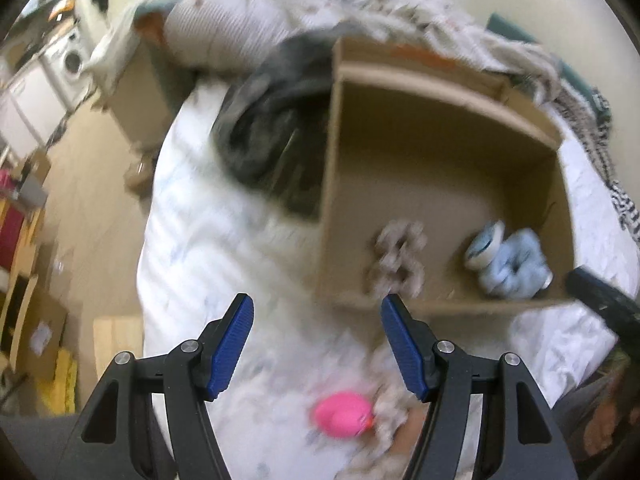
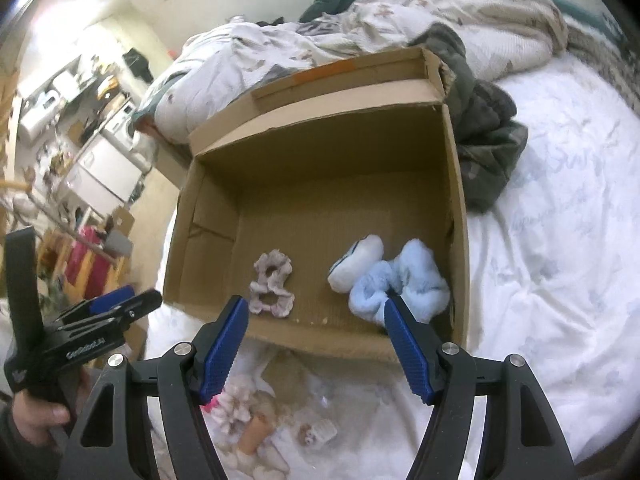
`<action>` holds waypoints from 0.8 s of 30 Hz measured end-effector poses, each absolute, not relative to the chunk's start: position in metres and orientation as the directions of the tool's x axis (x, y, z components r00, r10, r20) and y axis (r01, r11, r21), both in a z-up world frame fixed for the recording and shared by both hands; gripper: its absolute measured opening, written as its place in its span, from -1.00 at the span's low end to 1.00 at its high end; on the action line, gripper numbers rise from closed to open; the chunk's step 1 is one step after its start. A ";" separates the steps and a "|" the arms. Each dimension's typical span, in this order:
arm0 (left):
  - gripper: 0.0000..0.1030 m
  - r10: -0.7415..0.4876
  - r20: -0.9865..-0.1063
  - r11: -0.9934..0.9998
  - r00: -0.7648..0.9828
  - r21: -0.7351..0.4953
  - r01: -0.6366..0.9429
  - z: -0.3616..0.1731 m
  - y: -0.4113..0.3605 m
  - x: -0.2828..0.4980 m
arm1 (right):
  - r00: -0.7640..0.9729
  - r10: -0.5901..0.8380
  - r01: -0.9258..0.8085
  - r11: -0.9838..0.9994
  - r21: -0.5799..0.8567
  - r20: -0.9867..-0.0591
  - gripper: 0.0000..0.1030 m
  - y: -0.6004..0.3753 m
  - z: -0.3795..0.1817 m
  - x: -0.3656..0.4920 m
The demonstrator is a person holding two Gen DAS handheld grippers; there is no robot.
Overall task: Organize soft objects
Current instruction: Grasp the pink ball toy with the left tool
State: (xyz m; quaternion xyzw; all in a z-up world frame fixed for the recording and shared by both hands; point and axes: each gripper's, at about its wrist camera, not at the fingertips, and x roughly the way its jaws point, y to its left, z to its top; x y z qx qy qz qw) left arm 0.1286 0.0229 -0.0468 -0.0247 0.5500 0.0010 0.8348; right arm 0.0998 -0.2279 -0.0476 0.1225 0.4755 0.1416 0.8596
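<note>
Both grippers, left [image 1: 317, 306] and right [image 2: 316, 308], hover open and empty over a bed; the pink plush duck [image 1: 343, 414], near the cardboard box [image 2: 456, 184], looks light, squashy, best pinched mid-body.

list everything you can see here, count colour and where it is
cardboard box: 1, brown, open, on the bed
scrunchies: 2, pale mauve, touching, on the box floor
fluffy item: 1, light blue, in the box's near right corner
soft item: 1, white with dark trim, beside the blue one
pink toy: 1, on the sheet before the box
dark garment: 1, grey-green, against the box's right wall
bed sheet: 1, white
duvet: 1, pale, patterned, behind the box
left hand-held gripper: open, empty
right hand-held gripper: open, empty
</note>
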 end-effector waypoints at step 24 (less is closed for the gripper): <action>-0.42 -0.169 -0.983 0.986 0.064 -0.169 0.004 -0.130 -0.002 0.098 | 0.340 0.402 -0.080 0.913 0.399 -0.850 0.44 -0.220 -0.078 0.078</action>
